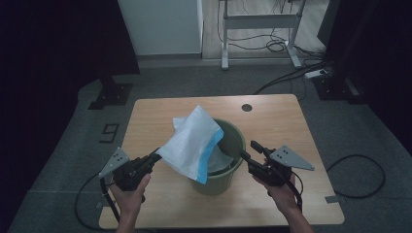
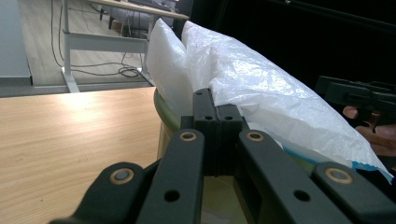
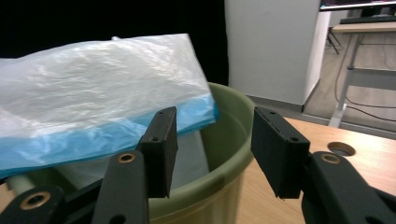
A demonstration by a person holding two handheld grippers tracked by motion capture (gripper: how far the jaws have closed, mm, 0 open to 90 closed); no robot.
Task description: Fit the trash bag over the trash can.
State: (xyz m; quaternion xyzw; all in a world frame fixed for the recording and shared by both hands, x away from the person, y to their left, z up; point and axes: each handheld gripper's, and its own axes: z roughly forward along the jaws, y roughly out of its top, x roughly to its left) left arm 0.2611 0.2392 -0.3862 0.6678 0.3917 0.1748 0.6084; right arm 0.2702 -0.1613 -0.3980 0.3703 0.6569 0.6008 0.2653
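A green plastic bin (image 1: 228, 167) stands in the middle of the wooden table (image 1: 277, 121). A white plastic bag (image 1: 192, 141) with a blue edge lies raised over the bin's left rim, part of it hanging inside. My left gripper (image 1: 154, 158) is shut on the bag's lower left corner. In the left gripper view the shut jaws (image 2: 217, 100) point at the bag (image 2: 261, 88) and the bin's rim (image 2: 166, 109). My right gripper (image 1: 248, 149) stands open just right of the bin. In the right gripper view its jaws (image 3: 215, 126) frame the bin's rim (image 3: 233, 107), apart from the bag (image 3: 102, 88).
A round cable hole (image 1: 247, 107) sits near the table's far edge. Beyond the table are a white cabinet (image 1: 160, 24) and the legs of a desk (image 1: 260, 22). Cables (image 1: 359, 170) lie on the floor at the right.
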